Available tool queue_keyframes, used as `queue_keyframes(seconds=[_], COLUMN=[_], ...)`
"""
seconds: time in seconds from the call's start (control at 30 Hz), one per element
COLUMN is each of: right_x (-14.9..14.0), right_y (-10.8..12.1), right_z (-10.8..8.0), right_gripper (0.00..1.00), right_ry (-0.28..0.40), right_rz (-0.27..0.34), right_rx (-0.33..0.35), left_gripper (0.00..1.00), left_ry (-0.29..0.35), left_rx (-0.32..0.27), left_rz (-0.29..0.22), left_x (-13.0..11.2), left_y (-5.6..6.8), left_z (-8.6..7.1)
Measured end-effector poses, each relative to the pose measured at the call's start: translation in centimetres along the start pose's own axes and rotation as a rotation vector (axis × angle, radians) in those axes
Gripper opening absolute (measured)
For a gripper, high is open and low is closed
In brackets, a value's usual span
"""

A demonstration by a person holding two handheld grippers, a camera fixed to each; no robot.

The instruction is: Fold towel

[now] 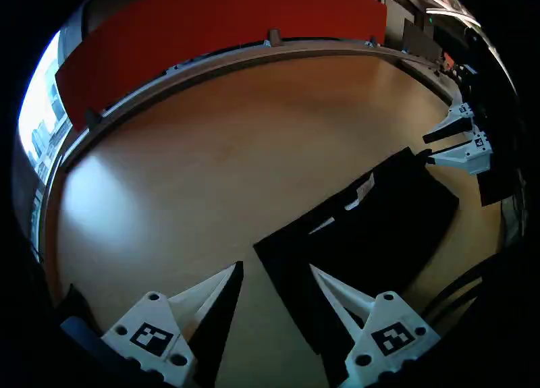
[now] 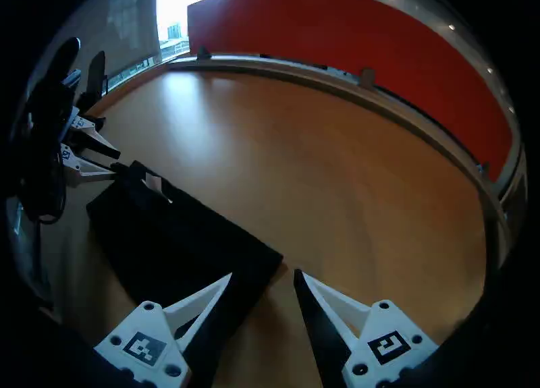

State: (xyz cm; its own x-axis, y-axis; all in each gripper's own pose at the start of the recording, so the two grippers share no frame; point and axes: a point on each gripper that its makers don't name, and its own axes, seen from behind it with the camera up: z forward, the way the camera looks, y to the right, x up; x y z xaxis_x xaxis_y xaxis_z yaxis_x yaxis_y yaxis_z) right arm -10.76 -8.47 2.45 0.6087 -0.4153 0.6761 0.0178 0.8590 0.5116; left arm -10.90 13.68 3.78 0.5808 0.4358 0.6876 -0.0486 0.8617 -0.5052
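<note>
Left gripper view: the left gripper (image 1: 273, 274) sits at the bottom of the frame with its fingers spread apart, gripping nothing. The near corner of the dark towel (image 1: 385, 219) lies just ahead of the gap. The right-hand finger overlaps the towel's edge in the picture; whether it touches the cloth cannot be told. The towel lies flat on the wooden counter (image 1: 202, 152) as a long band running from lower centre to the right of the frame. A white tag (image 1: 362, 187) shows on its upper edge. The layered edge near the tag suggests the cloth is already doubled once.

Right gripper view: the right gripper (image 2: 263, 280) is likewise open and empty at the bottom of the frame, with the opposite corner of the towel just ahead of its fingertips. The towel stretches away to the left of the frame, where the other gripper stands at the far end, fingers apart.

Reason for the arrangement: one gripper is stationed at each short end, probably so that two corners can be pinched together and carried across in one motion, keeping the fold square. Open fingers held low over the counter suit sliding one finger under the cloth. The broad bare counter beyond the towel, up to the red partition (image 2: 351, 37), leaves room to lay the fold. Judged progress: the grasp is not yet made.
</note>
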Motion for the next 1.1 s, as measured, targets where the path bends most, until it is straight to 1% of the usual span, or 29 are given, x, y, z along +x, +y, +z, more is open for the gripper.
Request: queue_keyframes(seconds=[0.23,0.3,0.37,0.43,0.5,0.57,0.63,0.83,1.1], right_x=[0.9,1.1,1.1,1.2,1.1,0.9,0.7,-0.1,-1.3], right_y=[0.8,1.0,1.1,1.1,1.0,0.9,0.8,0.1,-1.0], right_z=[0.1,0.0,-0.2,-0.4,-0.8,-1.1,-1.4,-2.2,-3.6], right_gripper=[0.61,0.63,0.70,0.77,0.87,0.92,0.93,0.93,0.92], right_ry=[0.015,0.018,0.023,0.026,0.029,0.030,0.030,0.031,0.034], right_rz=[-0.004,-0.005,-0.007,-0.008,-0.009,-0.011,-0.011,-0.005,0.006], right_rx=[-0.025,-0.030,-0.034,-0.037,-0.038,-0.038,-0.038,-0.035,-0.029], left_gripper=[0.63,0.68,0.73,0.81,0.93,0.94,0.94,0.95,0.95], left_ry=[0.017,0.021,0.021,0.022,0.022,0.025,0.027,0.030,0.036], left_rx=[0.029,0.035,0.033,0.025,0.016,0.012,0.010,0.011,0.010], left_rz=[-0.004,-0.007,-0.011,-0.018,-0.028,-0.038,-0.044,-0.054,-0.072], left_x=[0.9,1.0,1.0,0.9,0.6,0.4,0.2,-0.4,-1.5], left_y=[-1.0,-1.2,-1.2,-1.1,-0.9,-0.9,-0.8,-0.7,-0.1], left_z=[-0.1,-0.3,-0.5,-0.8,-1.0,-1.3,-1.5,-2.2,-3.4])
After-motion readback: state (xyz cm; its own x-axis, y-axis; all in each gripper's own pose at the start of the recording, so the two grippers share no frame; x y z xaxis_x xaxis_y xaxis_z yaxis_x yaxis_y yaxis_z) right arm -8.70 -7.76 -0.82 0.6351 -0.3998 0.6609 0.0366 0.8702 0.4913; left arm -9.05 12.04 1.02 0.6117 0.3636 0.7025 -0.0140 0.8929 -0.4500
